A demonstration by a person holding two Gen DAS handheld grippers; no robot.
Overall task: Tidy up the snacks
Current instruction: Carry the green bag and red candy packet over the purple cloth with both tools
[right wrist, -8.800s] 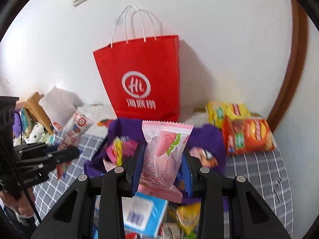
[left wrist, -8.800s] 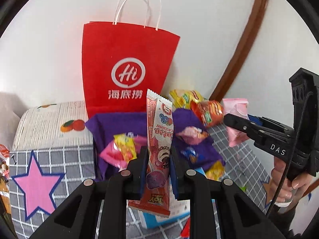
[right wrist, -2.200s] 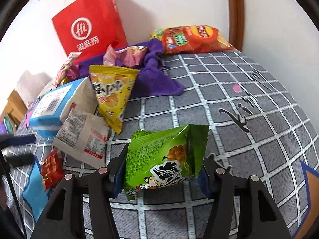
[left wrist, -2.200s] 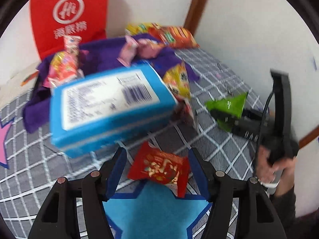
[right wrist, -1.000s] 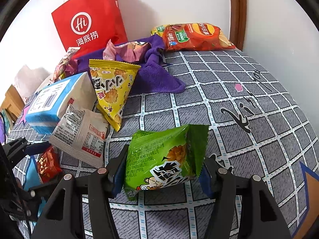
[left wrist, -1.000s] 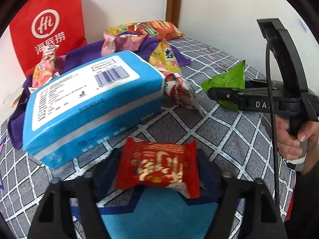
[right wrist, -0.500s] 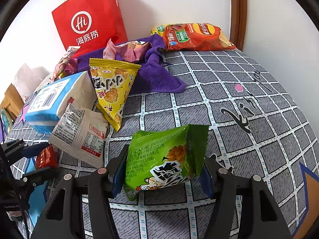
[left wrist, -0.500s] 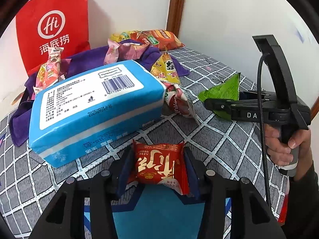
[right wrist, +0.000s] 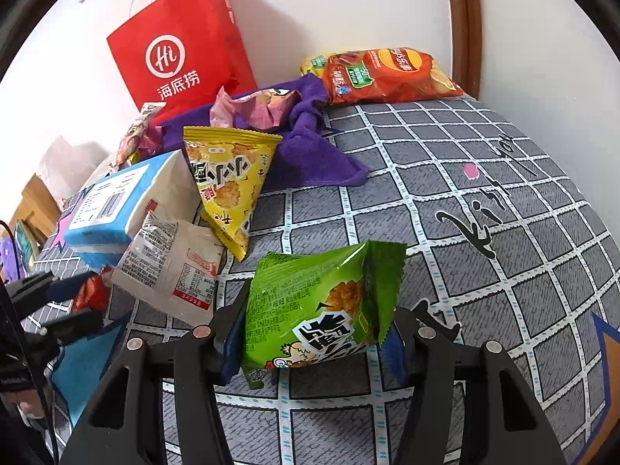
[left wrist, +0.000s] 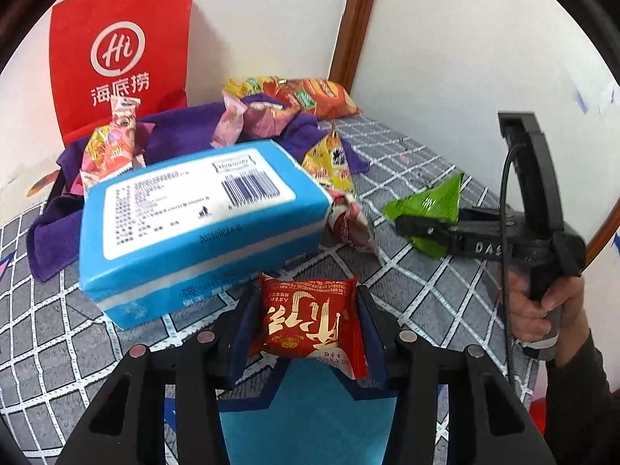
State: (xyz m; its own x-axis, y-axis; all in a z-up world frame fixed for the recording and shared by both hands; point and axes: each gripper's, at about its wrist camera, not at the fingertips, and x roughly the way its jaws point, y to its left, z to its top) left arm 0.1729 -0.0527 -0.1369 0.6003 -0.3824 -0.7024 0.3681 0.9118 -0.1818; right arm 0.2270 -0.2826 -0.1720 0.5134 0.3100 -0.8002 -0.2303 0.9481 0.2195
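most snacks are still lying loose around the blue box (left wrist: 201,209) and purple cloth (right wrist: 310,155). the green packet (right wrist: 321,306) is being closed upon by the right gripper (right wrist: 314,333); the red packet (left wrist: 306,317) is being held pinched in the left gripper (left wrist: 306,321).

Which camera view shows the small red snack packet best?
The left wrist view: the small red snack packet sits in front of the lens between the fingers of the left gripper, with its printed face readable. In the right wrist view only a red sliver shows at the left edge, behind the white packet.
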